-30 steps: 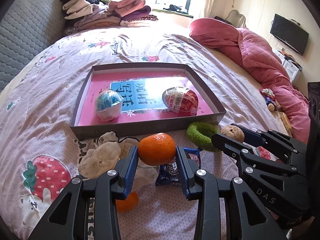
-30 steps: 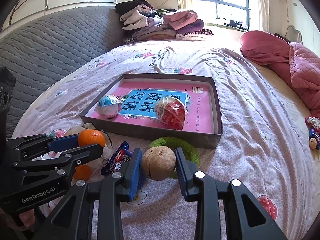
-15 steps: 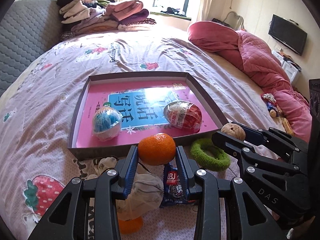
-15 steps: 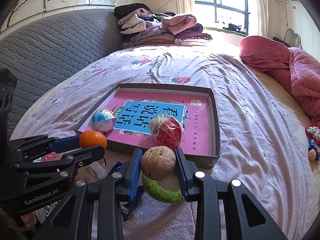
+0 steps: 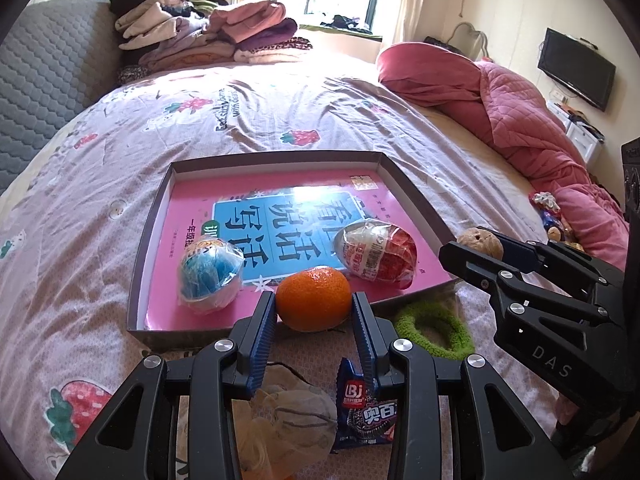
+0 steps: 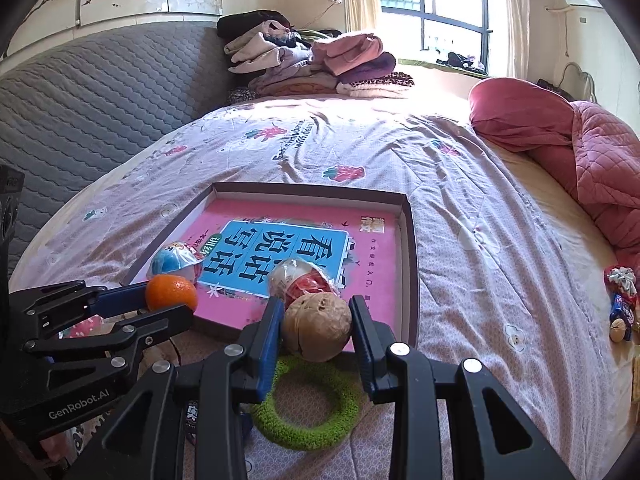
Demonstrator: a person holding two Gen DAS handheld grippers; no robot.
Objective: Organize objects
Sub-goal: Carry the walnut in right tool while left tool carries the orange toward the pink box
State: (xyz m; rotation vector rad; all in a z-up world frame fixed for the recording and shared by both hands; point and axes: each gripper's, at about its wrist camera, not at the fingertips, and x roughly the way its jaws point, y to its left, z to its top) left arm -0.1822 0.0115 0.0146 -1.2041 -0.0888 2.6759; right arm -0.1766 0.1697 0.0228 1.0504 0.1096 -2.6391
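left wrist view: the left gripper (image 5: 314, 306) has its jaws clamped on a mandarin orange (image 5: 313, 298), held over the near wall of the shallow box (image 5: 416, 196), probably so it drops beside the wrapped eggs. right wrist view: the right gripper (image 6: 316, 328) pinches a walnut (image 6: 317, 327) above the box's near edge and the green ring (image 6: 306, 406).

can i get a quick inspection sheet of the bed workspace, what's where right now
Surface: bedsheet, strawberry print, rumpled.
Job's things: shallow box with a pink book as its floor; blue wrapped egg and red wrapped egg inside it.
Clutter: green ring, snack packet and crumpled bag outside the box.
Grippers: left gripper shut on orange; right gripper shut on walnut.
Cables: nothing seen.
Surroundings: folded clothes, pink quilt, television.
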